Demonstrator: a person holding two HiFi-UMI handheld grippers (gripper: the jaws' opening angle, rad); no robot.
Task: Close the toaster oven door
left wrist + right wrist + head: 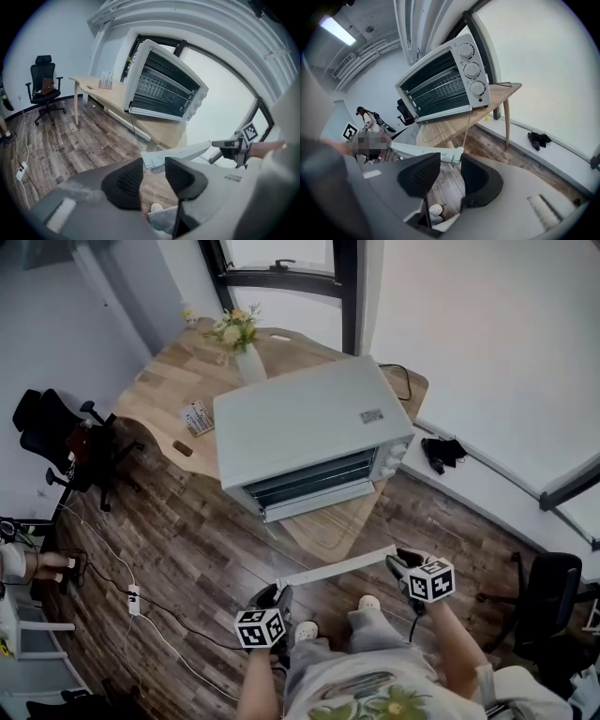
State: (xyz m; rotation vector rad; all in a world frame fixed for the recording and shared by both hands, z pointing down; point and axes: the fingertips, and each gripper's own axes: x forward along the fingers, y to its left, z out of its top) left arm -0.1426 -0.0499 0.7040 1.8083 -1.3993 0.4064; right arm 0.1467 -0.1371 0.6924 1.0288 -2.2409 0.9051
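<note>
While the toaster oven (309, 432) sits at the near edge of the wooden table (169, 390) with its open mouth facing the person, its door (337, 566) hangs swung out and down toward them. The door's white front edge runs crosswise, roughly parallel to the oven's front, reaching from one gripper to the other. The control knobs (471, 70) stand in a column at the oven's right side.

The left gripper (279, 592) has the left end of that white edge between its jaws, which are partly apart and closed onto it, the end filling the gap at the tips. The right gripper (398, 561) holds the right end the same way, its jaws partly apart with the corner of the door lodged between them.

In the head view the door's glass is hard to make out, since the floor shows through it and only the white edge reads clearly. The hinge side is hidden under the table edge. A vase of flowers (239, 334) stands behind the oven, and an office chair (56, 432) sits well off to the left.
</note>
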